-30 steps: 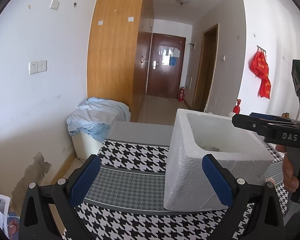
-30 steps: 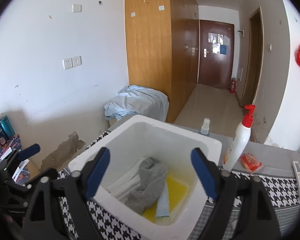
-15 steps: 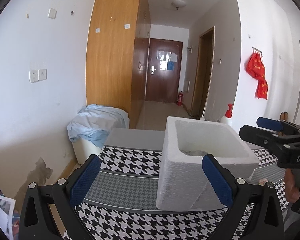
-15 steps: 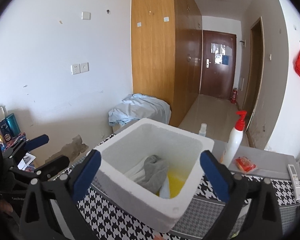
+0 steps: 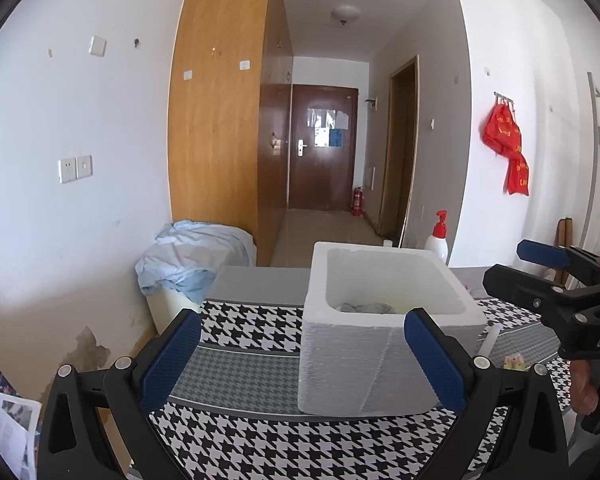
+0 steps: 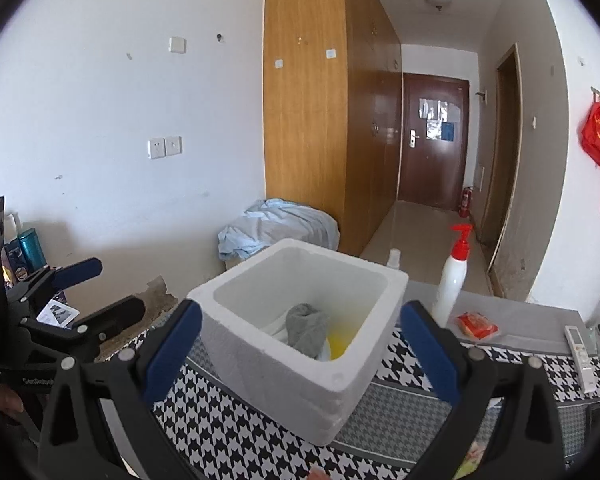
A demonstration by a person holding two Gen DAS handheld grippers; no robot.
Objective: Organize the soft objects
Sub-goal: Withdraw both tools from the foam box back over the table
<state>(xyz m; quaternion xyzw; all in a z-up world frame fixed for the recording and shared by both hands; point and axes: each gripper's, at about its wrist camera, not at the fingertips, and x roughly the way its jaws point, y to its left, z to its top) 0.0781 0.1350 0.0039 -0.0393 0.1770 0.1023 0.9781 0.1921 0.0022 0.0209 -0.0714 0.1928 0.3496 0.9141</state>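
A pump bottle (image 6: 454, 280) and red packet (image 6: 476, 325) stand beside the foam box (image 6: 300, 332). Grey cloth (image 6: 306, 328) lies inside, beyond both the left gripper (image 5: 300, 360) and right gripper (image 6: 300, 356), jaws spread, empty.

Both fisheye views are showing a bright, daylit room; light is falling evenly on the white walls (image 5: 80, 220), its source outside the frame. Straight lines are bowing strongly toward the edges, and black vignette corners are ringing each picture. The ceiling lamp (image 5: 345, 13) is not visibly glowing. The hallway floor (image 5: 324, 226) is carrying a soft sheen, and the far door (image 6: 434, 140) is reflecting pale patches. The foam box (image 6: 300, 320) is reading almost overexposed on its rim, with soft shadow inside. Focus is holding sharp in the centre; the lower left paper (image 5: 4, 432) and a fingertip (image 5: 582, 388) at the right edge are smearing slightly.
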